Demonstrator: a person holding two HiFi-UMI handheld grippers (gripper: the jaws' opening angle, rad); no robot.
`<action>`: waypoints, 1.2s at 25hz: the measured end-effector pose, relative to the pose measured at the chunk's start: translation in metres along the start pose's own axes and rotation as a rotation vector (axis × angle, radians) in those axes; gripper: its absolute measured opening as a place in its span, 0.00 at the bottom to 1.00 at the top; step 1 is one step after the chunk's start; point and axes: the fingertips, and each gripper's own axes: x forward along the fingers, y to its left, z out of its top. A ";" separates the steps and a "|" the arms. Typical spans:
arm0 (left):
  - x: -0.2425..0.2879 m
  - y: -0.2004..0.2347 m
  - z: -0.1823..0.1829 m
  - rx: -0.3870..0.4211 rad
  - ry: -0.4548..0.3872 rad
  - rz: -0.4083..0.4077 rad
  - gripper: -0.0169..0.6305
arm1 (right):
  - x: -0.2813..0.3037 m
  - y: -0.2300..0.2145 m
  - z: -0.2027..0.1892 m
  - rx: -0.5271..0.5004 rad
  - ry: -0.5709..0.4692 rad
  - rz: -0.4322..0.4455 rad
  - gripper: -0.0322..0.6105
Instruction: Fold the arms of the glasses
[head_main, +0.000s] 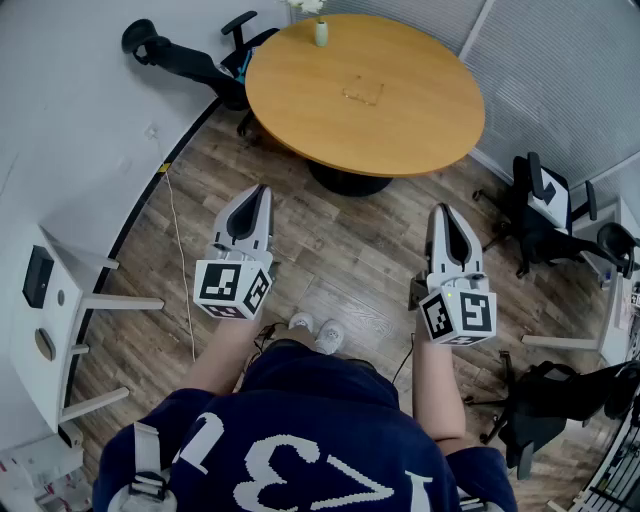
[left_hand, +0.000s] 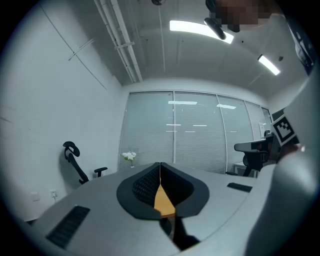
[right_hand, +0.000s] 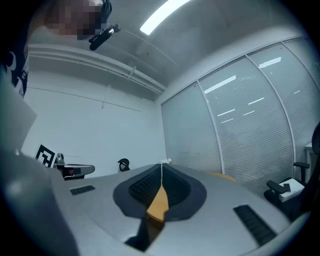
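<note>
You held left gripper and right gripper fingers pressed together, short of the worktop; arriving shut risked shoving the glasses.

Bright, even light falls from long white ceiling strip lamps toward twelve o'clock, while both gripper views bend and darken at their edges.

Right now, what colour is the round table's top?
The tabletop is light orange-brown; see the head view.

12 o'clock: open floor from left tongs and right tongs to round surface; vase at its far rim
3 o'clock: office chair
9 o'clock: white desk
</note>
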 end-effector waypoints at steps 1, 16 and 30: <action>-0.001 -0.001 0.000 0.001 0.000 -0.001 0.05 | -0.002 0.000 0.001 0.001 -0.002 0.000 0.10; 0.016 0.005 -0.001 0.001 0.010 0.024 0.05 | 0.019 -0.009 0.015 0.032 -0.069 0.053 0.09; 0.172 0.083 0.001 -0.011 -0.012 0.001 0.05 | 0.175 -0.052 0.019 0.015 -0.079 0.022 0.09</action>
